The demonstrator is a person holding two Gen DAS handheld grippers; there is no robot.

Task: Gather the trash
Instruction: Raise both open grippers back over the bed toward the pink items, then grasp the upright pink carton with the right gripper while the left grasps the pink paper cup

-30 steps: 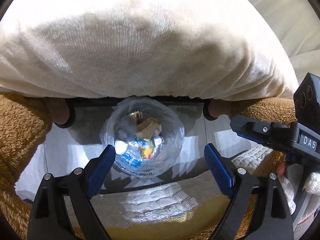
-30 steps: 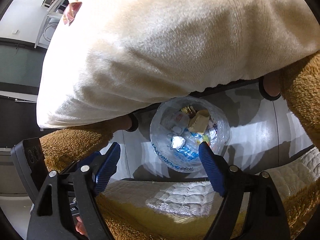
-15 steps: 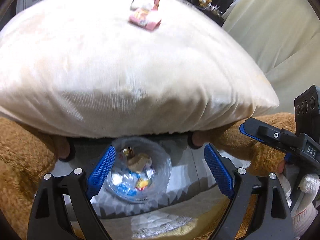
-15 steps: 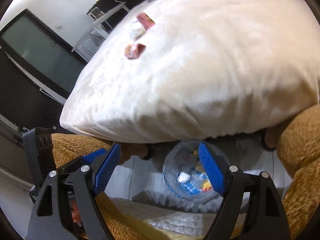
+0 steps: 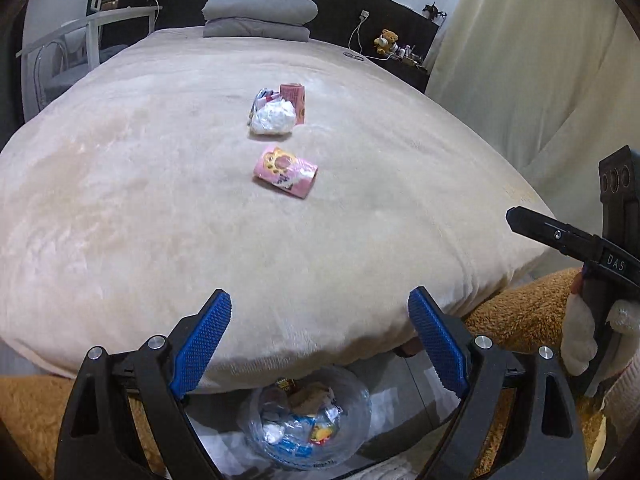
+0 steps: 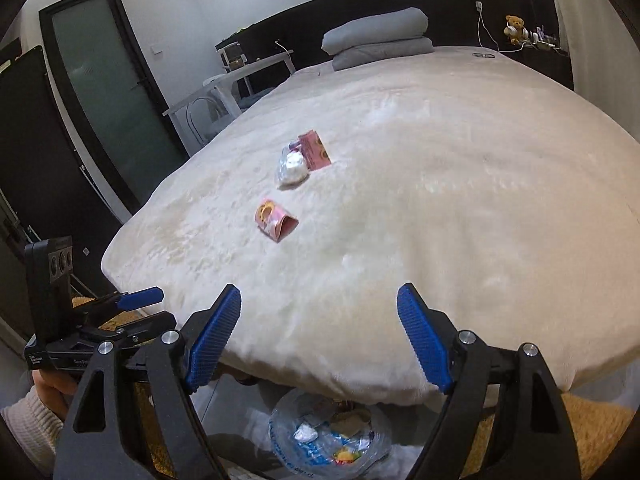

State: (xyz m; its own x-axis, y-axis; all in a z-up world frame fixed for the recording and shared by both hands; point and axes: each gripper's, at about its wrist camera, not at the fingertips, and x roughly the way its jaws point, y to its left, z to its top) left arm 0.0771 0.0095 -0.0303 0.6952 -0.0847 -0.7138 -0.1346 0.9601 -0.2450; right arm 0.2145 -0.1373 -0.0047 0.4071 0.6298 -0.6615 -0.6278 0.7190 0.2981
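A pink snack wrapper (image 5: 285, 171) lies on the cream bed cover (image 5: 120, 200), also in the right wrist view (image 6: 275, 220). Behind it lie a crumpled white tissue (image 5: 273, 117) (image 6: 294, 169) and a second pink wrapper (image 5: 295, 100) (image 6: 316, 153). A clear bag-lined bin (image 5: 304, 428) (image 6: 332, 440) with several pieces of trash stands on the floor at the bed's foot. My left gripper (image 5: 320, 340) is open and empty above the bin. My right gripper (image 6: 320, 340) is open and empty beside it.
Folded grey bedding (image 5: 258, 14) sits at the bed's head. A brown fluffy rug (image 5: 520, 320) lies under the bed's foot. A white chair and table (image 6: 232, 80) stand left of the bed. A curtain (image 5: 540, 60) hangs at the right. A dark door (image 6: 104, 92) is at the left.
Both grippers have lifted and tilted up from looking down into the bin. The top of the bed with its trash has come into view. Both stay open and empty.
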